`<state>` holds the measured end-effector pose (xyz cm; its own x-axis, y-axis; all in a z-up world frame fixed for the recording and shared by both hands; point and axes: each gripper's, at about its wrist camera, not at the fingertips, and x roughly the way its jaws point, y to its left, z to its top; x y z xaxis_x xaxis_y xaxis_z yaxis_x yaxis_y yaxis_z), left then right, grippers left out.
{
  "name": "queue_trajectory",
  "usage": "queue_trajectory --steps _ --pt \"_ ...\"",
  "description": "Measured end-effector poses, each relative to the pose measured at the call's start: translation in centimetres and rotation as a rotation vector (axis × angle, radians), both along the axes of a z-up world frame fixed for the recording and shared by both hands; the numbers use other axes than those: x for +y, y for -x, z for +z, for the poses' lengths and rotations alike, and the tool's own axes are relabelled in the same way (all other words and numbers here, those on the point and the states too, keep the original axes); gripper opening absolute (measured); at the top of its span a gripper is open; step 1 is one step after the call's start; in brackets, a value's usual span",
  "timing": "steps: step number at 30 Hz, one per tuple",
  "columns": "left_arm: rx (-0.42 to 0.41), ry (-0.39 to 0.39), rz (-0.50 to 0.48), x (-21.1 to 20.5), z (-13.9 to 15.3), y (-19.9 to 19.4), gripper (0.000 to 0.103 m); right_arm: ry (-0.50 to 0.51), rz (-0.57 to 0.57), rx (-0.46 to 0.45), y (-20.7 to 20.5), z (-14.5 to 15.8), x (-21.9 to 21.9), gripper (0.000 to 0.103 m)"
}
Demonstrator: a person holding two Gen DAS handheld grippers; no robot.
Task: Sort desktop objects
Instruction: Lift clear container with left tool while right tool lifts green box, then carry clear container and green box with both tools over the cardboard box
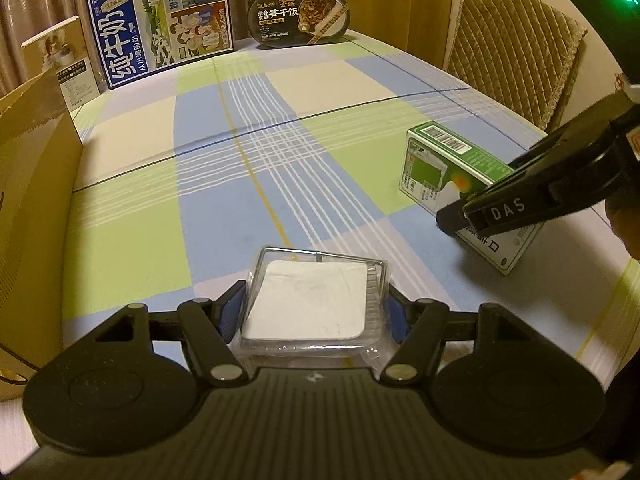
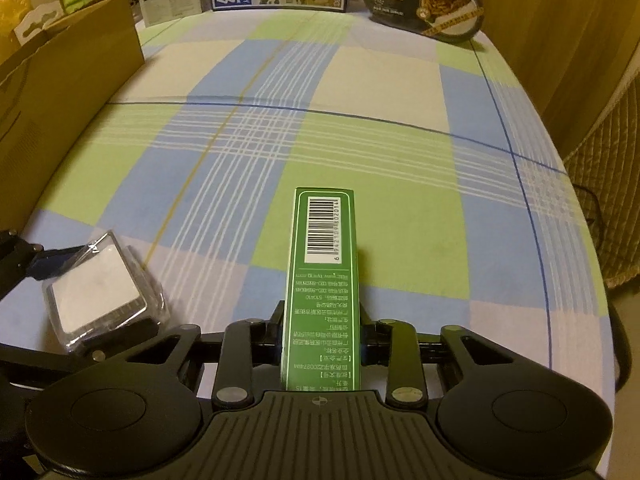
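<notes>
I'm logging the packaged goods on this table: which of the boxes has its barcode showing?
The narrow green box, shut in the right gripper: a white barcode panel sits at its far end. The blue milk carton and black oval meal box show none.

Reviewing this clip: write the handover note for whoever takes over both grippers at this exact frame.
Left gripper: jaws shut on the clear plastic case with a white insert, near the table's front edge.
Right gripper: jaws shut on the narrow green cardboard box with a barcode, to the right of the case.
The open brown cardboard carton stands along the left side of the plaid tablecloth; whether it is the destination cannot be told.
Done: both items gripped.
Left: carry each to its place and release.
</notes>
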<state>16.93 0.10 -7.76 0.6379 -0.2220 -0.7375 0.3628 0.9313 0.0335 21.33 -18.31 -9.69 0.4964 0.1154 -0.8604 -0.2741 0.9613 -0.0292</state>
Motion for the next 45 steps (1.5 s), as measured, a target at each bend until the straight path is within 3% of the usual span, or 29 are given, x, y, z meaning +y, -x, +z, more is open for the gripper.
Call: queue_trajectory --steps 7,22,32,39,45 --pt "-0.027 0.006 0.014 0.1 1.2 -0.1 0.064 -0.061 -0.014 -0.091 0.4 2.4 0.1 0.028" --pt "-0.102 0.047 0.097 2.0 5.7 0.7 0.064 -0.123 0.026 -0.118 2.3 5.5 2.8 0.028" --pt "-0.201 0.028 0.160 4.2 11.4 2.4 0.064 -0.184 0.049 -0.182 3.6 9.1 5.0 0.028" --pt "-0.261 0.096 0.228 6.7 15.9 3.8 0.064 -0.233 0.090 -0.216 4.6 11.0 7.5 0.028" --pt "-0.299 0.077 0.296 10.1 18.6 5.5 0.064 -0.294 0.115 -0.225 4.7 13.0 8.9 0.028"
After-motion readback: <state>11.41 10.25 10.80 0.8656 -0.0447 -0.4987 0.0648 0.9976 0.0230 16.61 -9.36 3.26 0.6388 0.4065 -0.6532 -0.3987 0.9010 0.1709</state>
